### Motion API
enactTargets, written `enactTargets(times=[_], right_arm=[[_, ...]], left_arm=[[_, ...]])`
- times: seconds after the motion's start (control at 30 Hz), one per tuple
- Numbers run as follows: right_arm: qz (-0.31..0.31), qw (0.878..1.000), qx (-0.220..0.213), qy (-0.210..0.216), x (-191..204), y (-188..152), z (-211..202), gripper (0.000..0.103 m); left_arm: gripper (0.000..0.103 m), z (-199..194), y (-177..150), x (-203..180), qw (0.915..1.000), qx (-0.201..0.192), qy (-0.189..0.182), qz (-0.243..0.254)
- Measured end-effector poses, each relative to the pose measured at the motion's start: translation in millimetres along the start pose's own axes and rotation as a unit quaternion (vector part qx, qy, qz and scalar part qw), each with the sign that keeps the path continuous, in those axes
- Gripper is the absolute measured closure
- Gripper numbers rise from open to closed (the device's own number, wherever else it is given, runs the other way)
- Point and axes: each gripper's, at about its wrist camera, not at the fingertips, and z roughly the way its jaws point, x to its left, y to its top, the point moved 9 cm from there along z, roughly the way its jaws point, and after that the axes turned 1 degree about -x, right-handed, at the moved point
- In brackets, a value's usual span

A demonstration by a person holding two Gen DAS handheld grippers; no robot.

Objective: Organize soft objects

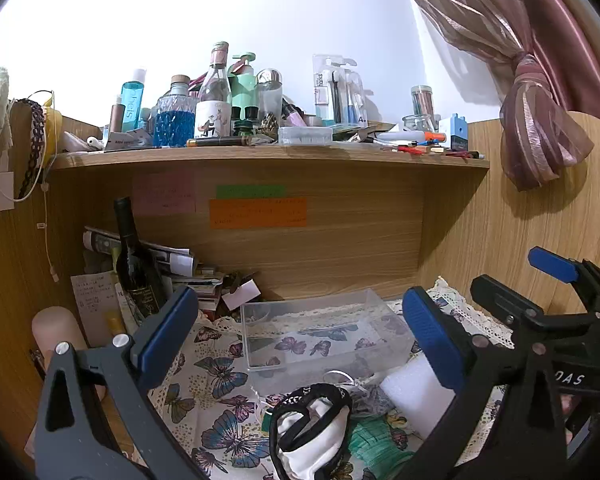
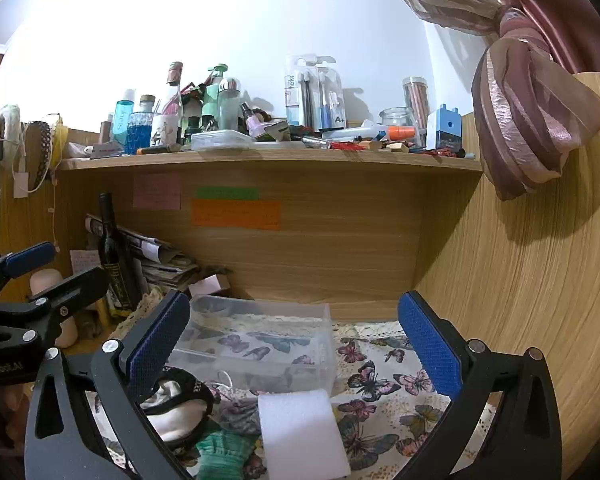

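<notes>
A clear plastic bin [image 1: 320,332] [image 2: 260,340] stands empty on the butterfly-print cloth [image 1: 220,376] [image 2: 384,384]. In front of it lie soft things: a white pouch with black trim [image 1: 312,424] [image 2: 176,408], a green knit piece [image 1: 376,440] [image 2: 224,452], a grey patterned fabric piece [image 1: 370,398] [image 2: 240,412] and a white foam block [image 1: 416,396] [image 2: 300,428]. My left gripper [image 1: 300,340] is open above the pouch and holds nothing. My right gripper [image 2: 296,344] is open above the foam block and holds nothing. The right gripper also shows in the left wrist view [image 1: 540,280], the left in the right wrist view [image 2: 40,276].
A wooden shelf [image 1: 268,156] overhead carries several bottles and small items. A dark wine bottle [image 1: 134,264], papers and a beige cylinder [image 1: 56,332] crowd the left corner. A wooden side wall [image 2: 520,280] with a tied pink curtain [image 2: 528,120] closes the right.
</notes>
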Motion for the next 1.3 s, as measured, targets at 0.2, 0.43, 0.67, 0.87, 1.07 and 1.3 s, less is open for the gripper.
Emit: enactTargets(times=[0.2,0.43,0.67,0.87,1.07,1.3], right_arm=[[0.001,1.0,-0.002,0.002,-0.1,0.0,-0.9,0.0],[0.004,1.0,-0.002,0.003,1.0,-1.1,-0.8,0.0],[0.007,1.0,-0.001,0.005,-0.1,0.3,1.0,0.0],[0.008,1.0,-0.002,0.006,0.8,-0.9,0.2,0.0],[0.008,1.0,-0.002,0.006,0.8,-1.0,0.2,0.0],[0.008,1.0,-0.003,0.006,0.7,-1.4,0.1,0.0]], left_arm=[[0.0,2.5,-0.2,1.2,1.0,0.005,0.0,-0.004],[0.0,3.4,-0.6,1.5,1.0,0.006,-0.004,-0.001],[0.0,3.5,-0.9,1.8,1.0,0.006,-0.004,-0.002],[0.0,4.5,-0.8,5.2,0.9999,0.011,-0.004,-0.007],[0.0,5.9,0.0,6.4,0.9999,0.012,-0.003,-0.006],[0.0,5.4,-0.7,6.7,0.9999,0.01,-0.002,-0.004]])
